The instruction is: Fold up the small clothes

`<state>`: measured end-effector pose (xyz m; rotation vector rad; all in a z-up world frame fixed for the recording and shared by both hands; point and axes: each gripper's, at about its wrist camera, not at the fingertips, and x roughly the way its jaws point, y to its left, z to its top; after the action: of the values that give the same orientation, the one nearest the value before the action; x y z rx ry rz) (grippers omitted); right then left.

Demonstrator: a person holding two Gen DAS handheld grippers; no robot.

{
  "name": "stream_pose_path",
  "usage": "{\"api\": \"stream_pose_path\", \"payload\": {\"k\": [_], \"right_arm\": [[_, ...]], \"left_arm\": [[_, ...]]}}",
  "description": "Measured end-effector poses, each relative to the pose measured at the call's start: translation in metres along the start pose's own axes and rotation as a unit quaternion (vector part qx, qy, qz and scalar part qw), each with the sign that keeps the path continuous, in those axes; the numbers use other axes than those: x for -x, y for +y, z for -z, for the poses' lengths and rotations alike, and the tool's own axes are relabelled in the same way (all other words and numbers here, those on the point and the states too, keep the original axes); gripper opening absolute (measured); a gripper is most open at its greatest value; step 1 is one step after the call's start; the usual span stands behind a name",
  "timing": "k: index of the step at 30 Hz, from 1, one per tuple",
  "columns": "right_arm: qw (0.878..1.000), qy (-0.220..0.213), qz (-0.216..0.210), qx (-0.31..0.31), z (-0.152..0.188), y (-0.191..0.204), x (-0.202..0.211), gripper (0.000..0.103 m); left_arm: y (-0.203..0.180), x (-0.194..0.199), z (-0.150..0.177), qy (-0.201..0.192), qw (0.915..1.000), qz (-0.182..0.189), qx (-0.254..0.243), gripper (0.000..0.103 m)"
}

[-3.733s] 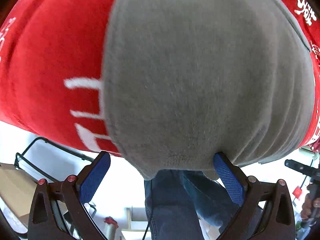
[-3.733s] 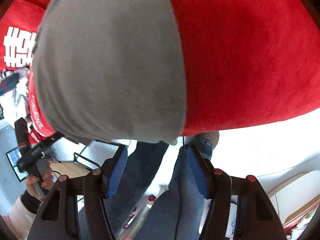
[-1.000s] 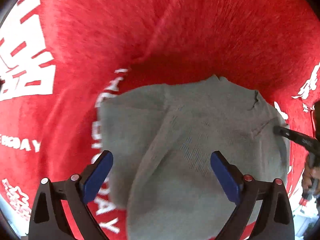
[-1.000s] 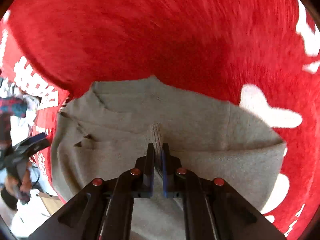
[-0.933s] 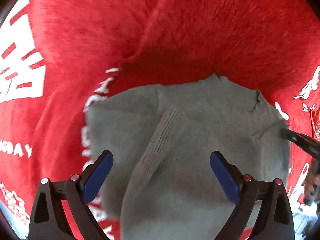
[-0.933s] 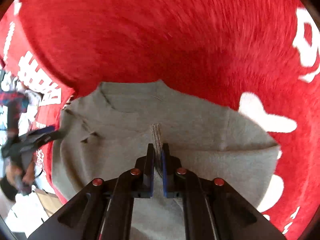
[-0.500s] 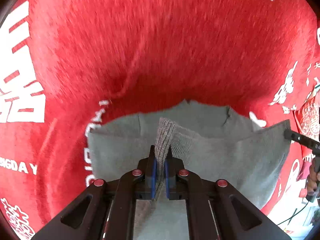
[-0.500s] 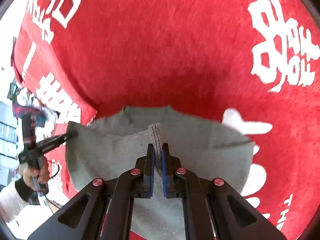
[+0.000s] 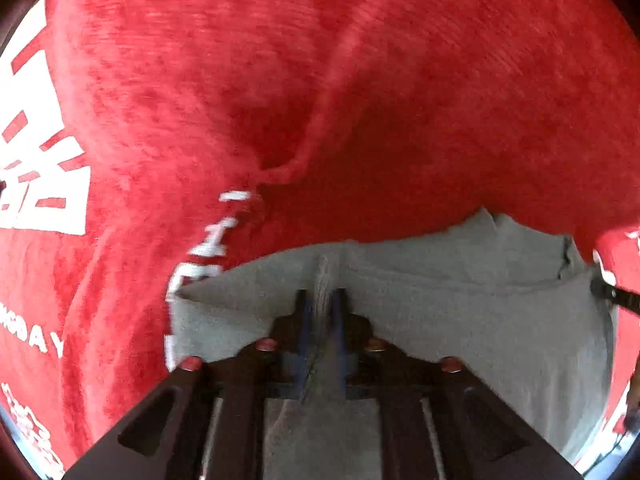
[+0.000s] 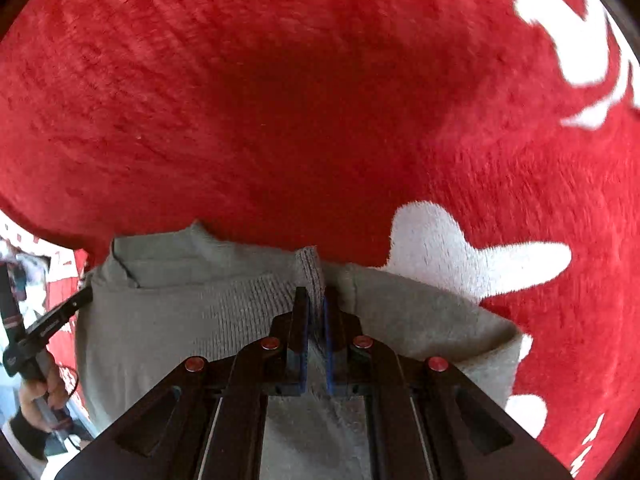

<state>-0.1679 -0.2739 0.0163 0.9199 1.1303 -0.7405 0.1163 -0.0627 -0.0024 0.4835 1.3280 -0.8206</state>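
The grey knit garment (image 9: 460,320) looks soft, light and floppy (it sags between grips), so its ribbed hem suits: the right gripper (image 10: 316,308) is clamped there, the left gripper (image 9: 322,304), its jaws having just eased, pinching the hem.

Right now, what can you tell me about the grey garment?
The grey garment is a small, soft knit piece with a ribbed edge, lying partly doubled over on the red plush cloth with white print. The left gripper has a raised ridge of its fabric between its jaws, which have just been opening slightly; the right gripper is shut on another pinched ridge. The far edge shows a folded hem and a small notch at one corner.
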Motion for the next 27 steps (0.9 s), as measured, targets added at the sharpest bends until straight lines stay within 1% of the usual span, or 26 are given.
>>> {"api": "stream_pose_path", "payload": {"k": [1, 2, 3, 4, 5, 6, 8, 10, 12, 14, 16, 18, 19, 21, 22, 23, 24, 27], "right_arm": [[1.0, -0.002, 0.007, -0.004, 0.0, 0.0, 0.002, 0.007], [1.0, -0.002, 0.012, -0.008, -0.001, 0.0, 0.004, 0.007], [1.0, -0.002, 0.02, -0.015, -0.001, 0.0, 0.008, 0.007], [0.999, -0.004, 0.03, -0.017, -0.001, 0.002, 0.012, 0.008], [0.999, -0.009, 0.042, -0.017, -0.001, 0.003, 0.018, 0.014], [0.999, -0.017, 0.045, -0.014, 0.001, 0.005, 0.027, 0.014], [0.999, -0.021, 0.024, -0.007, 0.008, 0.008, 0.039, 0.014], [1.0, -0.018, 0.007, 0.009, 0.023, 0.016, 0.051, 0.014], [0.999, -0.01, -0.003, 0.03, 0.045, 0.026, 0.058, 0.014], [0.999, 0.001, -0.001, 0.044, 0.066, 0.031, 0.059, 0.014], [0.998, 0.022, 0.008, 0.054, 0.091, 0.033, 0.052, 0.014], [0.997, 0.048, 0.026, 0.054, 0.116, 0.022, 0.042, 0.014], [0.997, 0.053, 0.03, 0.051, 0.123, 0.018, 0.039, 0.013], [0.998, 0.033, 0.019, 0.051, 0.135, 0.008, 0.044, 0.011], [0.998, 0.033, 0.025, 0.053, 0.137, 0.006, 0.046, 0.011], [0.998, 0.032, 0.027, 0.051, 0.138, 0.005, 0.046, 0.011], [0.998, 0.032, 0.029, 0.045, 0.139, 0.003, 0.048, 0.011], [0.998, 0.034, 0.038, 0.032, 0.145, -0.001, 0.055, 0.011]], "left_arm": [[0.004, 0.003, -0.001, -0.006, 0.9997, -0.022, 0.006, 0.055], [0.008, 0.007, -0.001, -0.013, 0.9991, -0.04, 0.01, 0.063], [0.012, 0.012, -0.001, -0.021, 0.9982, -0.054, 0.014, 0.064], [0.019, 0.018, -0.002, -0.021, 0.9978, -0.06, 0.019, 0.064], [0.023, 0.023, -0.001, -0.019, 0.9978, -0.059, 0.023, 0.064], [0.027, 0.029, 0.001, -0.019, 0.998, -0.055, 0.026, 0.064], [0.029, 0.046, 0.007, -0.024, 0.9986, -0.044, 0.017, 0.064], [0.024, 0.059, 0.018, -0.022, 0.9993, -0.029, 0.003, 0.064], [0.016, 0.066, 0.033, -0.014, 0.9998, -0.011, -0.013, 0.064], [0.002, 0.062, 0.048, -0.004, 0.9995, -0.008, -0.03, 0.064], [-0.003, 0.054, 0.066, 0.01, 0.9989, -0.022, -0.041, 0.064], [-0.001, 0.043, 0.085, 0.031, 0.9983, -0.03, -0.038, 0.064], [0.004, 0.037, 0.096, 0.037, 0.9982, -0.033, -0.033, 0.064], [0.014, 0.036, 0.112, 0.027, 0.9988, -0.03, -0.028, 0.064], [0.018, 0.04, 0.118, 0.021, 0.9988, -0.032, -0.031, 0.064], [0.019, 0.042, 0.122, 0.022, 0.9984, -0.039, -0.036, 0.067], [0.022, 0.044, 0.125, 0.023, 0.9981, -0.042, -0.038, 0.072], [0.034, 0.049, 0.133, 0.031, 0.998, -0.043, -0.035, 0.072]]}}
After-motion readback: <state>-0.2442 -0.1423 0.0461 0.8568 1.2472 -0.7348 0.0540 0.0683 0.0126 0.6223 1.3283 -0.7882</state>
